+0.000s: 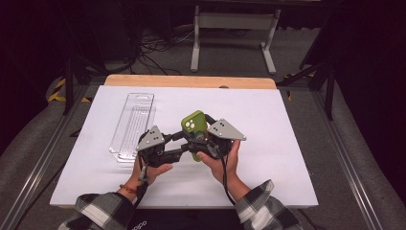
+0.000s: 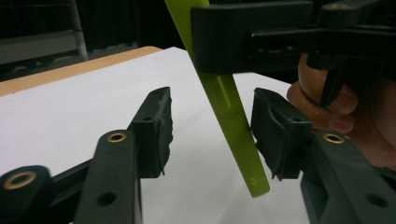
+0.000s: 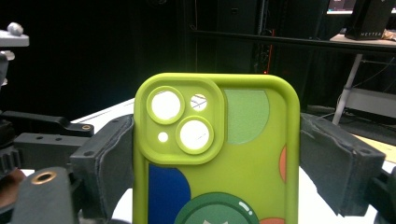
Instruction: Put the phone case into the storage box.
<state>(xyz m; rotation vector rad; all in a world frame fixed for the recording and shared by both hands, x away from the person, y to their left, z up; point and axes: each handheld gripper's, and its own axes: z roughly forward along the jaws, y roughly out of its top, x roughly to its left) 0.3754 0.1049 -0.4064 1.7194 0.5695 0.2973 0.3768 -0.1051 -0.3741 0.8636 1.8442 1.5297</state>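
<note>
Lime-green silicone phone case (image 3: 215, 154) — light, soft, bendy (thin walls will bow if squeezed flat), grippy; take it across the long edges. It's held upright above the worktop (image 1: 268, 115), centre. Right claw (image 3: 215, 158) clamps both side edges. Left claw (image 2: 212, 135) half-open, straddling the bottom edge from 9 o'clock — one pad at the case, the other clear.

Bright tabletop, dark surroundings, mild softness
</note>
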